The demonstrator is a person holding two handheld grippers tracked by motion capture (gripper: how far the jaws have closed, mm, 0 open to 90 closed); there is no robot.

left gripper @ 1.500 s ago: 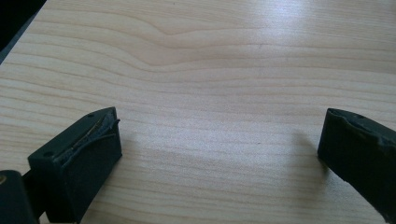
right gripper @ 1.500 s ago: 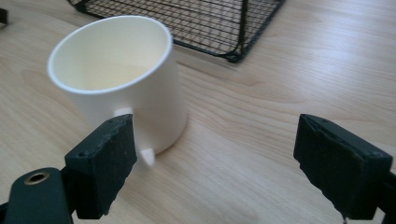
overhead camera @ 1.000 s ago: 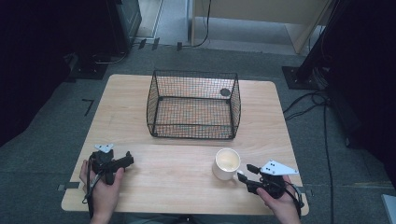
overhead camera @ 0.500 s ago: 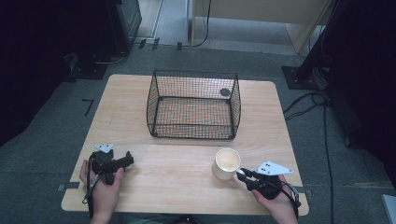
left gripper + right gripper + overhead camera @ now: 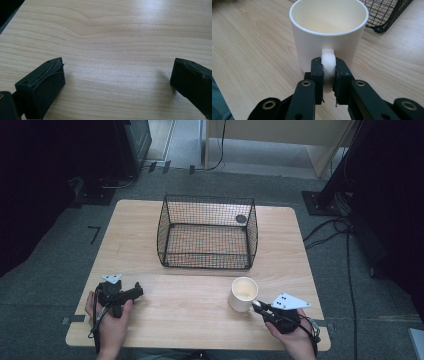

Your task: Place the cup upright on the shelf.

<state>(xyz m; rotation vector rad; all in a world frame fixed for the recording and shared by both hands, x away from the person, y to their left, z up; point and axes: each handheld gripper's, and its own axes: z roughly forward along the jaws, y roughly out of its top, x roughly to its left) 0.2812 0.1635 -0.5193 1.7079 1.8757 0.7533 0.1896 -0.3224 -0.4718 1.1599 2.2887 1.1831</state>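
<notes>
A cream mug (image 5: 243, 293) stands upright on the wooden table (image 5: 190, 305) near the front right; its inside looks empty (image 5: 328, 25). My right gripper (image 5: 259, 307) has just been closing, and its jaws now pinch the mug's handle (image 5: 328, 66) from both sides. My left gripper (image 5: 136, 292) rests at the front left of the table, pointing right. In the left gripper view its black pads (image 5: 47, 82) stand wide apart over bare wood, with nothing between them.
A black wire basket (image 5: 207, 232) sits at the middle back of the table, just beyond the mug; a small dark round object (image 5: 241, 219) lies by its far right corner. Its near corner (image 5: 384, 17) shows behind the mug. Cables (image 5: 345, 250) run across the floor at right.
The right gripper's jaws have closed onto the mug's handle. The left hand and the mug stayed where they were.
</notes>
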